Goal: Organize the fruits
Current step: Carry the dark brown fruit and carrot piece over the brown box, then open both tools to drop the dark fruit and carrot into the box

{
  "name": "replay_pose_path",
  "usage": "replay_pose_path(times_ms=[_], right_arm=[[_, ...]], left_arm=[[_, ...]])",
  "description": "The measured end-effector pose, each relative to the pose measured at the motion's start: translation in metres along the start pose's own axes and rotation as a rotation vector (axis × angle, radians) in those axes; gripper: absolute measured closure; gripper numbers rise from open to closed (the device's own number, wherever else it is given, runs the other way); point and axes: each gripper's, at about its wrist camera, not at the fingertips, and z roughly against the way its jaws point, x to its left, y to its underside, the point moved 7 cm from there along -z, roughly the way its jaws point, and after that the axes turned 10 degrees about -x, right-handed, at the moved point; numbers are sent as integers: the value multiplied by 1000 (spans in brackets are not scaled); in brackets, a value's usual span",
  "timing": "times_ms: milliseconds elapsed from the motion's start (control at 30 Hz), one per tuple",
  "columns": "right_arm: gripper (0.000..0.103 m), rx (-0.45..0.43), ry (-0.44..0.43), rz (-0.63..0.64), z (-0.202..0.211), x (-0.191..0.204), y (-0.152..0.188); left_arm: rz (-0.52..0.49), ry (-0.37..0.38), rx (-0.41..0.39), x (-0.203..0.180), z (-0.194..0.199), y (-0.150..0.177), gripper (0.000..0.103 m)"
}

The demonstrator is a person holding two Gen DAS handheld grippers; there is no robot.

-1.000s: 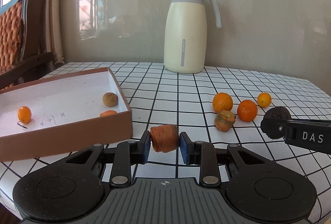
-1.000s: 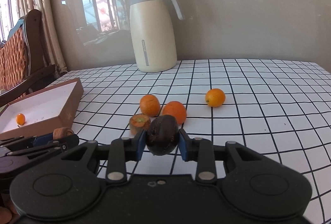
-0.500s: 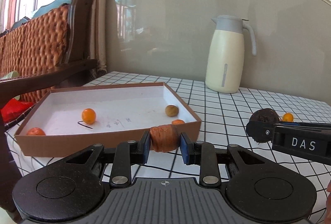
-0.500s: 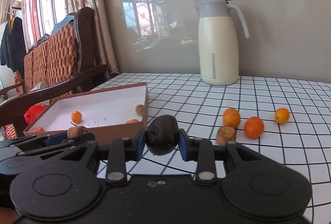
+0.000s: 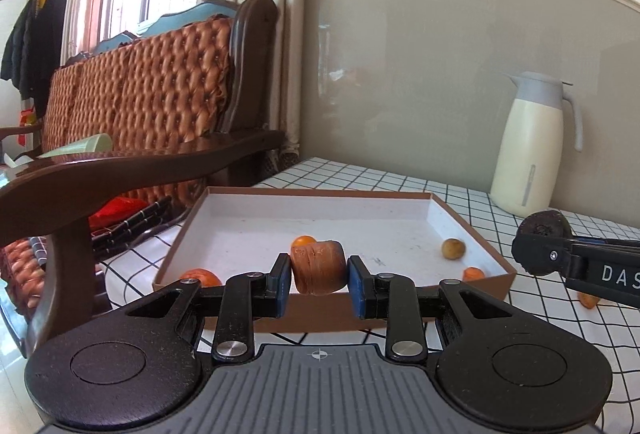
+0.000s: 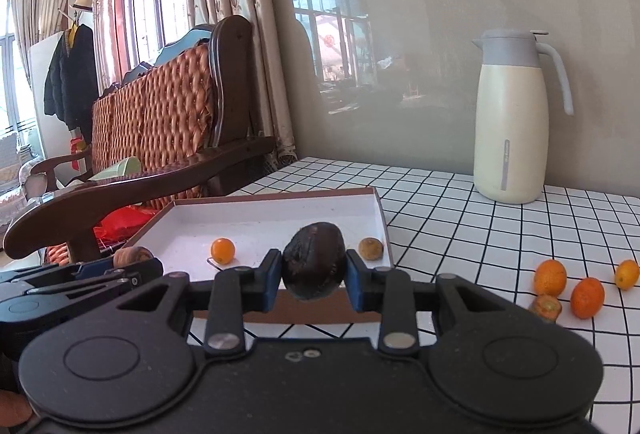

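While both grippers hang near the box [image 5: 182,234], each one grips a fruit. Going left to right: a wooden sofa [image 5: 132,93] w/ quilted orange-brown padding stands beside the table [image 6: 460,234], which has a white cloth w/ black grid lines. The box is shallow cardboard, brown outside, white inside. Lying in it are a small round orange fruit [image 6: 223,250], a dull yellow-brown round one [image 6: 370,248] near the right wall, and two orange pieces [image 5: 200,277] at the front wall, half hidden.

The left gripper [image 5: 319,280] is clamped on a wrinkled reddish-brown fruit [image 5: 318,266], blocky shape; blue pads press on its two sides, just at the box's front wall. The right gripper [image 6: 313,280] is clenched on a dark, rough, egg-shaped fruit [image 6: 314,260], pads on both sides, also at the front wall.

Further right, 3 smooth oranges [image 6: 550,277] and a greenish-orange fruit [image 6: 546,306] sit close together on the cloth. Behind stands a cream jug [image 6: 512,121], grey lid and handle.
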Motion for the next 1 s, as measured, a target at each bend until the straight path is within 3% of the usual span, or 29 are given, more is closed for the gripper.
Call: replay_pose_path(times_ms=[467,1000], right_arm=[[78,-15,6,5,-36,3,-11],[78,36,44,10,-81,-11,2]], left_arm=[[29,-76,-13,35,-38,-14,73],[27,-120,32,49,-77,1,73]])
